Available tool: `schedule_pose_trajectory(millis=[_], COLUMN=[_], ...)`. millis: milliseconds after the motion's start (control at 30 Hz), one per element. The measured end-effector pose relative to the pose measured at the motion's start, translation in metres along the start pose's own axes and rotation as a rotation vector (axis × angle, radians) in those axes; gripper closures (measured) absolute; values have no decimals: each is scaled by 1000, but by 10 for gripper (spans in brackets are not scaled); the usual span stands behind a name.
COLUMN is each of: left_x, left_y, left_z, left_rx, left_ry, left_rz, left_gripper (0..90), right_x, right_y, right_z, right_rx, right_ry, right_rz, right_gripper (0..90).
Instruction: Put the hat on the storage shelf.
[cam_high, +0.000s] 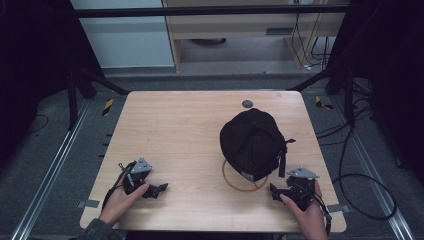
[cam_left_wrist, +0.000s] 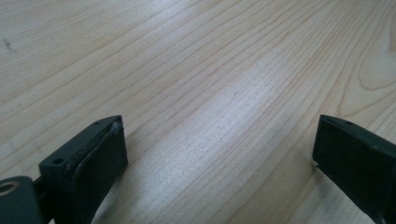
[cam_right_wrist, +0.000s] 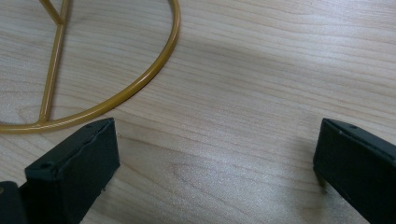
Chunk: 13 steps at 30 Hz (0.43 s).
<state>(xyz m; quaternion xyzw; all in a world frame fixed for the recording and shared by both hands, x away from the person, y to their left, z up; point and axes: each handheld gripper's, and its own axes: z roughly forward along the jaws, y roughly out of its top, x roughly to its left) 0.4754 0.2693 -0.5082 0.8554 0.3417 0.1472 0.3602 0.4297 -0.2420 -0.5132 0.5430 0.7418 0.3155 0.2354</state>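
My right gripper (cam_high: 276, 190) rests low on the pale wooden table (cam_high: 180, 140), jaws spread wide with nothing between them. Just ahead of it lies the thin round gold wire base (cam_right_wrist: 140, 81) of a stand, and on that stand sits the black fabric cap (cam_high: 251, 142) with its strap dangling. My left gripper (cam_high: 159, 189), equally wide and empty, sits well apart near the table's front left.

On the table (cam_high: 190, 135), the cap (cam_high: 251, 142) sits on a wire stand (cam_high: 235, 181), right of centre, between 2 grippers at the near edge.
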Motion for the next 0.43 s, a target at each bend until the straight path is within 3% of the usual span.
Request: schedule_pose_trajectory(millis=[433], left_x=[-1], left_y=[-1], left_z=[0], left_rx=[13], left_ry=[8], left_rz=[13], left_gripper=[0], right_x=[0], right_y=[0], right_z=[0], right_rx=[0], right_ry=[0], right_rz=[1], right_gripper=[4])
